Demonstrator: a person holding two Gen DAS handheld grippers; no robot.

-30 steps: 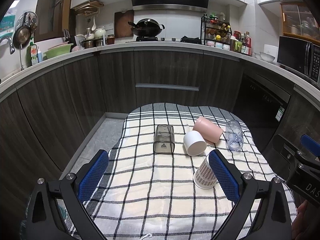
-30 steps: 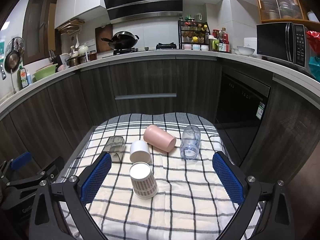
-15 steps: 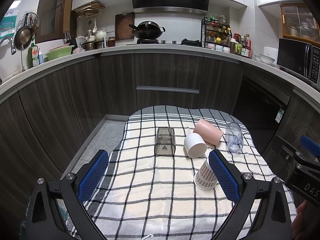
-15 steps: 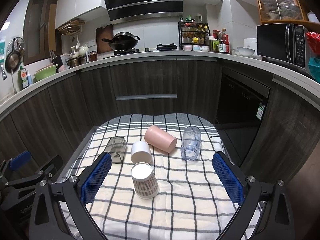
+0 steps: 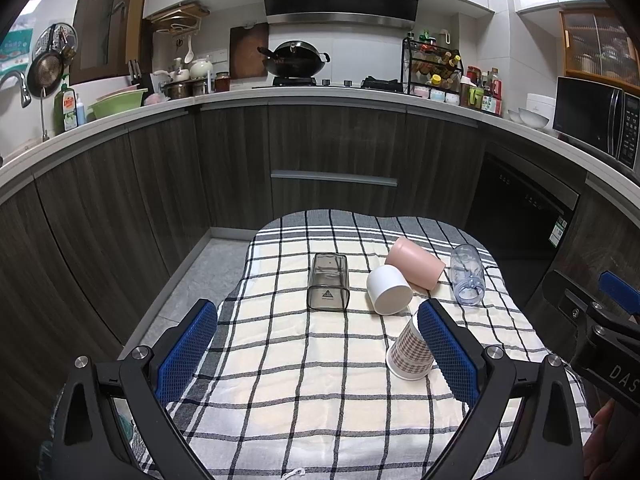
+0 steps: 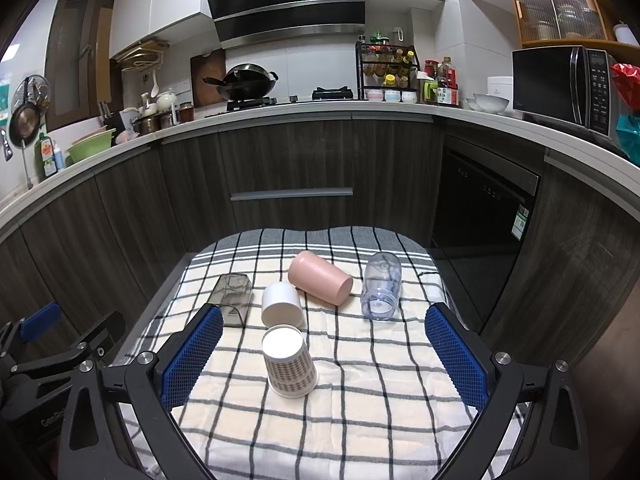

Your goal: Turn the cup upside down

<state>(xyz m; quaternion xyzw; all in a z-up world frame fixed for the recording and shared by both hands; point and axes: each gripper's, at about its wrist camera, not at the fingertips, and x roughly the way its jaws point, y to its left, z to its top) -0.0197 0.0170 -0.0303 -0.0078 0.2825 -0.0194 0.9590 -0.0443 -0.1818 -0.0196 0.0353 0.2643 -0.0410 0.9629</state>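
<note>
Five cylindrical cups (image 6: pixel 289 363) on checked cloth (image 6: pixel 360 408)

Dark wood kitchen cabinets (image 5: pixel 332 148)

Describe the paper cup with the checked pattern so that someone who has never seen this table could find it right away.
Start at the checkered cloth over the small table in front of the dark kitchen cabinets, where five cups are gathered. The paper cup is the one nearest the grippers, just in front of the white cup. It alone stands mouth down with its white base up, and it alone carries a small brown check print; the other four lie on their sides.
</note>
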